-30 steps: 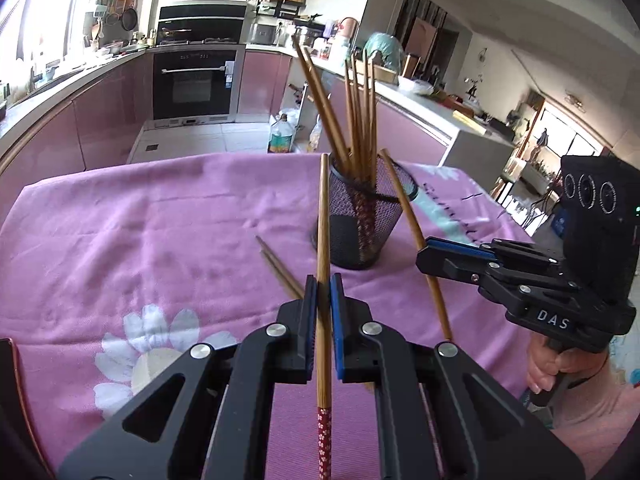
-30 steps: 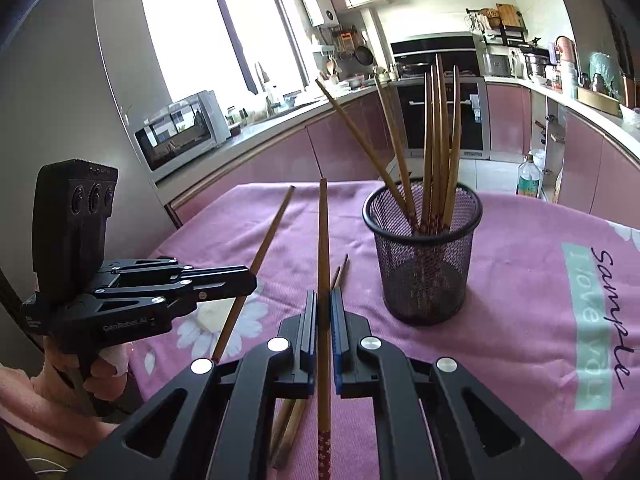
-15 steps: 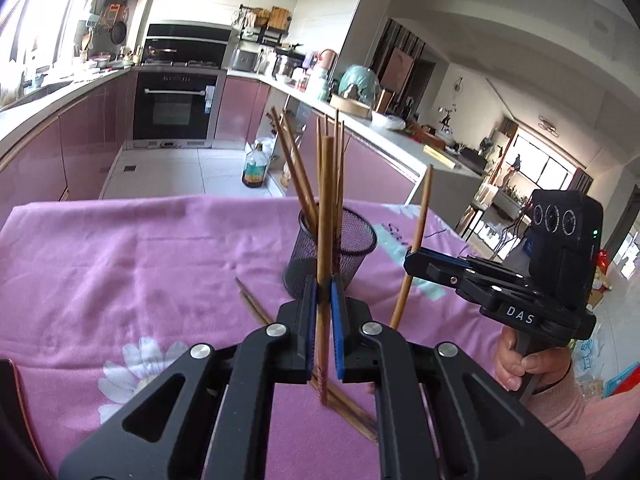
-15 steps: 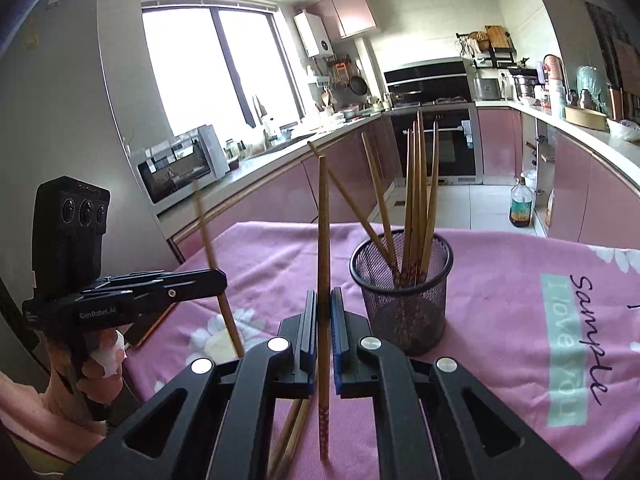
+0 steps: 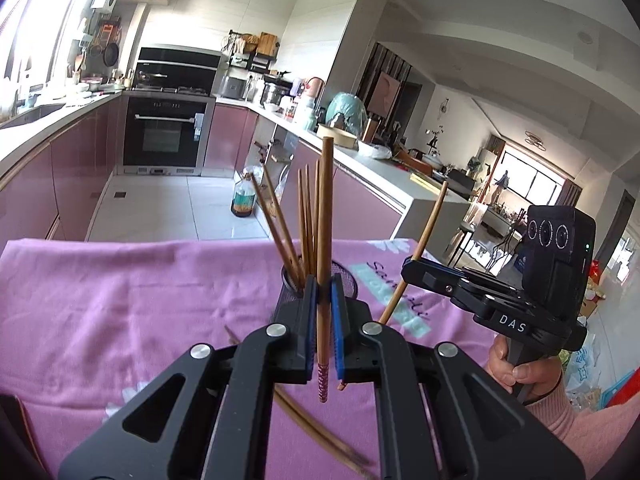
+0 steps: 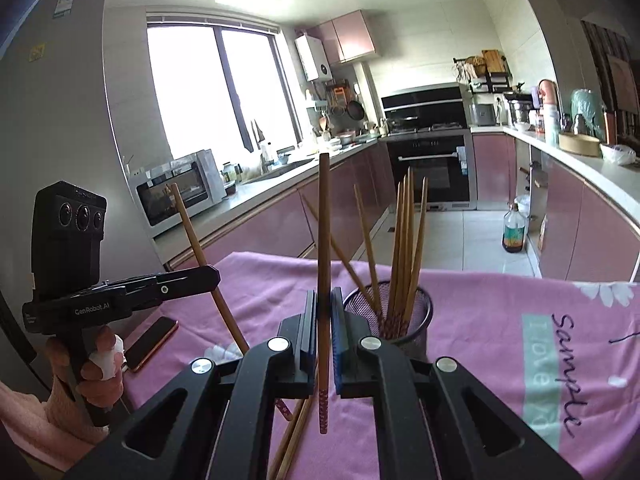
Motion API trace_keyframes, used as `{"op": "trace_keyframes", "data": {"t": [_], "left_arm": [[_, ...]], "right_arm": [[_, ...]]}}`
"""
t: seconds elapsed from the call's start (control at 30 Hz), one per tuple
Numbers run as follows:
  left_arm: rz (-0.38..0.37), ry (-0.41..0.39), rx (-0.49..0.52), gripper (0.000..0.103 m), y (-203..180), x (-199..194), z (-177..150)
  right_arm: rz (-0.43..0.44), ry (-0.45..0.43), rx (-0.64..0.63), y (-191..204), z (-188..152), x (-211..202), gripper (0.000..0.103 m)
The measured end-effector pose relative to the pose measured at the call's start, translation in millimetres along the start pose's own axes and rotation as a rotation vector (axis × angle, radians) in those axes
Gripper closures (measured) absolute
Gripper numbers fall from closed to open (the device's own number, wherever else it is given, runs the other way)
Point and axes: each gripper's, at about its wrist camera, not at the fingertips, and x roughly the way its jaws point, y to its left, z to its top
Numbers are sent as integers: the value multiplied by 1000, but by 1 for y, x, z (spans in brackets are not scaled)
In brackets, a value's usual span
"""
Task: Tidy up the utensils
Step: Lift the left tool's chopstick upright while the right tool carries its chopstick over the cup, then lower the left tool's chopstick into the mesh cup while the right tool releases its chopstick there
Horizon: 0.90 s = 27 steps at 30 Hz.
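My left gripper is shut on a wooden chopstick, held upright above the pink tablecloth. My right gripper is shut on another chopstick, also upright. Each gripper shows in the other's view: the right one with its chopstick, the left one with its chopstick. A black mesh holder with several chopsticks stands on the cloth just beyond both grippers; it also shows partly hidden in the left wrist view. Two loose chopsticks lie on the cloth below.
A phone lies on the cloth near the left hand. Pink kitchen cabinets, an oven and a counter surround the table. An oil bottle stands on the floor behind.
Both grippers have lifted and tilted their chopsticks from nearly flat to upright, with the patterned ends now hanging below the jaws. The holder now appears lower and closer in both views.
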Motion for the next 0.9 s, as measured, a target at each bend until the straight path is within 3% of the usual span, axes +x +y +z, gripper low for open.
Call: {"op": "trace_keyframes", "data": {"t": [0.9], "left_arm": [[5,-106,71,96,-21,13,61]], "right_arm": [[-35,-118,-42,-18,54,-3,98]]}}
